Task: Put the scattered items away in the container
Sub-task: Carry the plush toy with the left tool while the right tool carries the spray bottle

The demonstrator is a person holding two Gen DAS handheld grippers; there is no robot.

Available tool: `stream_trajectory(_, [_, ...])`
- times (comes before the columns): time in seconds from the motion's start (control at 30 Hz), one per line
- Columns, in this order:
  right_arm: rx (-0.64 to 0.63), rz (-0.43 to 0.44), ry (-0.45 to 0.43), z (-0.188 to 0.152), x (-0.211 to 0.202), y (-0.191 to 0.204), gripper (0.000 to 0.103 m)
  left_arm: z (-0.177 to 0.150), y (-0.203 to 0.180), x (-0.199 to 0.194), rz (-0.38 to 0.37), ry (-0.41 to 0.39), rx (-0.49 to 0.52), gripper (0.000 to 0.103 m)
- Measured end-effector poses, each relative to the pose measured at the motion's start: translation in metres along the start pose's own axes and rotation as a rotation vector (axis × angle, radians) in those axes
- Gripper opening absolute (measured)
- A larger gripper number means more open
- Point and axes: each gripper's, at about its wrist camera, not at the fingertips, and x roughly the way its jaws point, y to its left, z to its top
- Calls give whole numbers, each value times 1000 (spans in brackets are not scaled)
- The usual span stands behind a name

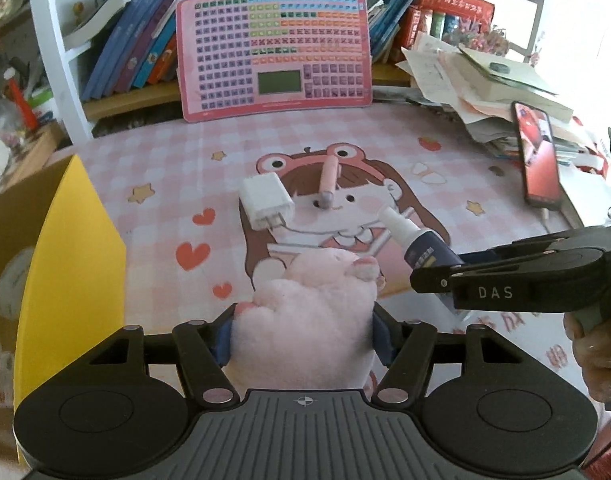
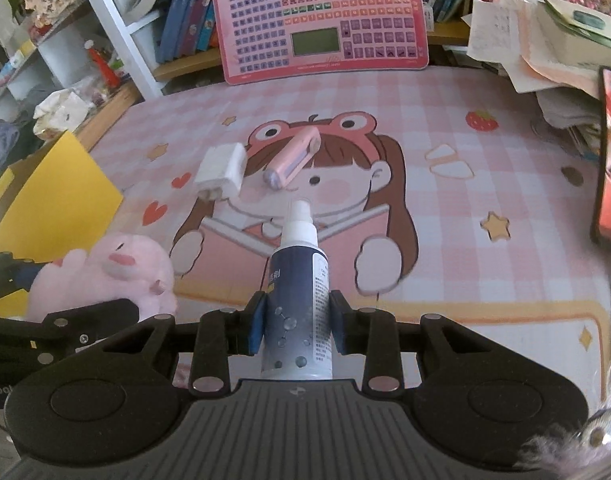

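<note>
Cardboard box [image 1: 69, 248], lower left, apparently open-topped. Left gripper [image 1: 303, 336] fingers clamp the pink plush [image 1: 313, 308]; right gripper [image 2: 297, 322] fingers clamp the spray bottle [image 2: 299, 280]. Charger [image 1: 266, 200] lies mid-desk.

We read "DAS" in pale capitals on the black body of the right gripper [image 1: 437, 276], seen side-on from the left wrist view. In the right wrist view, the letters "Robol" show in white at the frame's left edge on the left gripper [image 2: 49, 280], the word cut off there. The spray bottle [image 2: 299, 304] carries a blue label with a few Chinese characters and a white panel of fine print, too small for us to read. The pink keyboard toy [image 1: 273, 54] has rows of marked keys and a line of print under its screen, none legible.
</note>
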Motion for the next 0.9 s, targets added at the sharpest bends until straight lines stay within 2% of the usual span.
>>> stream_trajectory(0.27, [66, 33, 11, -32, -25, 6, 31, -23, -5, -20, -55, 16, -24, 65])
stream_trajectory(0.5, [66, 28, 19, -57, -41, 24, 31, -40, -5, -38, -97, 1, -23, 65])
stream_trajectory(0.9, [65, -81, -20, -99, -76, 80, 31, -84, 19, -81, -208, -37, -4, 65])
